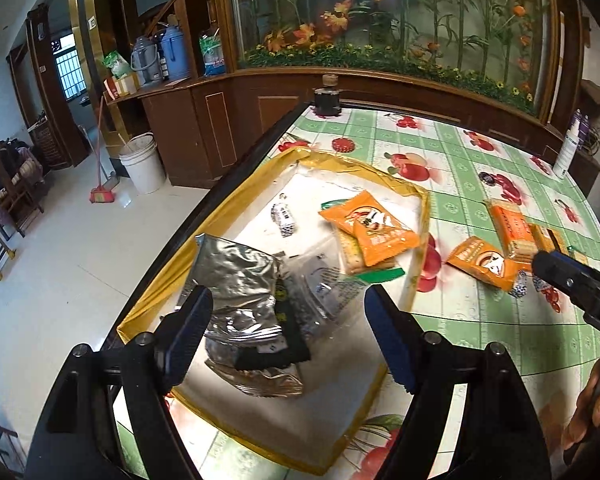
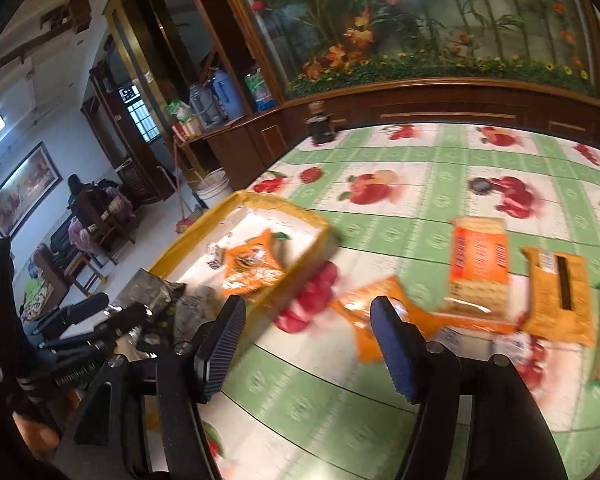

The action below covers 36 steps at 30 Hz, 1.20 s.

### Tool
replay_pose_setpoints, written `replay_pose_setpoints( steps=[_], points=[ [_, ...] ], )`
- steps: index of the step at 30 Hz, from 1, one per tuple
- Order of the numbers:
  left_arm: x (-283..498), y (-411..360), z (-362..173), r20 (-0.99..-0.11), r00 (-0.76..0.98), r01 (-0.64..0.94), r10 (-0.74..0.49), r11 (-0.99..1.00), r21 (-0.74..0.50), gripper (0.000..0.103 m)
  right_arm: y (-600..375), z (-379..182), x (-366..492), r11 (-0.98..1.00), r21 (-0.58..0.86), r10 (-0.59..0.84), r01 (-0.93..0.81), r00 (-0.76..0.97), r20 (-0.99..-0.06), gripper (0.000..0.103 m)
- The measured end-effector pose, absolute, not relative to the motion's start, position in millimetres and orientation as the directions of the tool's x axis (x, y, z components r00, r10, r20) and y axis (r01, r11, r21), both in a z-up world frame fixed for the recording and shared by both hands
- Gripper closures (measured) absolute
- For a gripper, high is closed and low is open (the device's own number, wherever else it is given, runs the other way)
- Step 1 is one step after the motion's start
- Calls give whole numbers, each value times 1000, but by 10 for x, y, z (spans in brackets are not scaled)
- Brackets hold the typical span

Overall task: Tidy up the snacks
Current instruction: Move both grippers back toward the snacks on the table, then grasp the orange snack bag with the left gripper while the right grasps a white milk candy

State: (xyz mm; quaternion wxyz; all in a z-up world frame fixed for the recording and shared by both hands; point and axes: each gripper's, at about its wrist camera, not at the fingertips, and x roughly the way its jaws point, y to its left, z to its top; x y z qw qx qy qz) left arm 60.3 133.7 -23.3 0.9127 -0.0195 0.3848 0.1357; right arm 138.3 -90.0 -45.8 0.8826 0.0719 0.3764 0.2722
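A shallow yellow-rimmed tray lies on the fruit-print tablecloth. It holds a crumpled silver foil bag, a clear packet, two orange snack packets and a small wrapped sweet. My left gripper hangs open above the foil bag with nothing between its fingers. On the cloth to the right of the tray lie an orange packet, a cracker pack and a yellow-orange packet. My right gripper is open just above that orange packet, holding nothing.
A dark bottle stands at the table's far edge, with a red lid nearer and a white spray bottle at far right. The table drops off at left to a tiled floor with a white bucket. A wooden cabinet runs behind.
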Motion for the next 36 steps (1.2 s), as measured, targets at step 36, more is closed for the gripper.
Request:
replay_pose_setpoints(
  steps=[36],
  points=[
    [738,300,-405,-789,615,-21,-18,999,-39,25,-2460,-723,802,915,342,394,-214,654,-645,33]
  ],
)
